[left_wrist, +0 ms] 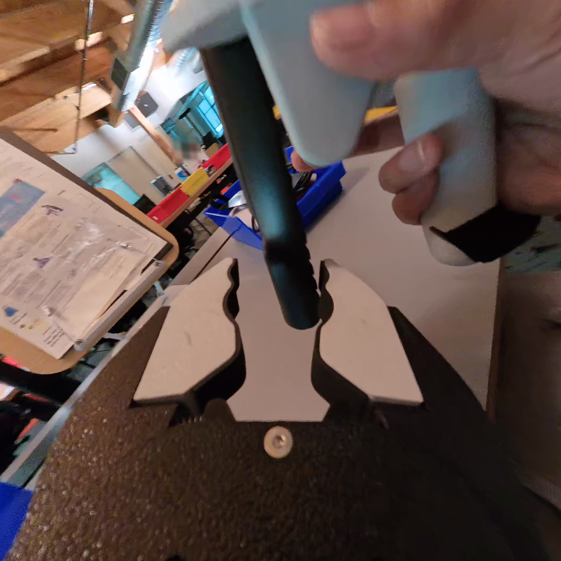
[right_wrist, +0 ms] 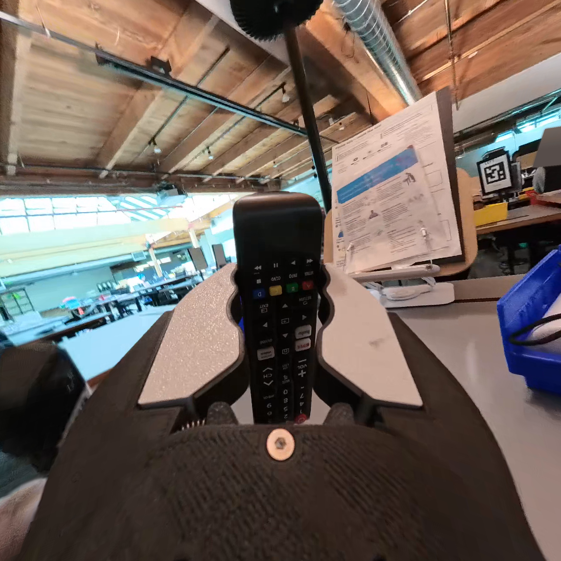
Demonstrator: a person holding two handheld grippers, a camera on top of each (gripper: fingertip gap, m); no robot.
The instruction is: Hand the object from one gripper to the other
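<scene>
A black remote point(right_wrist: 277, 303) with coloured buttons stands lengthwise between my right gripper's point(right_wrist: 280, 267) grey fingers, which are shut on its sides, its far end pointing up and away. In the left wrist view the remote point(left_wrist: 273, 212) shows edge-on, slanting down from the top. Its lower end sits between my left gripper's point(left_wrist: 279, 267) fingers. It rests against the right finger point(left_wrist: 352, 328), with a gap to the left finger point(left_wrist: 200, 328). A hand holds a pale handle point(left_wrist: 449, 151) at the upper right.
A blue bin point(left_wrist: 318, 194) with a cable in it sits on the pale table point(left_wrist: 394, 288); it also shows in the right wrist view point(right_wrist: 531, 328). A stand with printed sheets point(left_wrist: 60, 258) point(right_wrist: 391, 206) is on the table. A black pole point(right_wrist: 306, 100) rises behind the remote. The gap from one gripper's tips to the other's is roughly 10 cm.
</scene>
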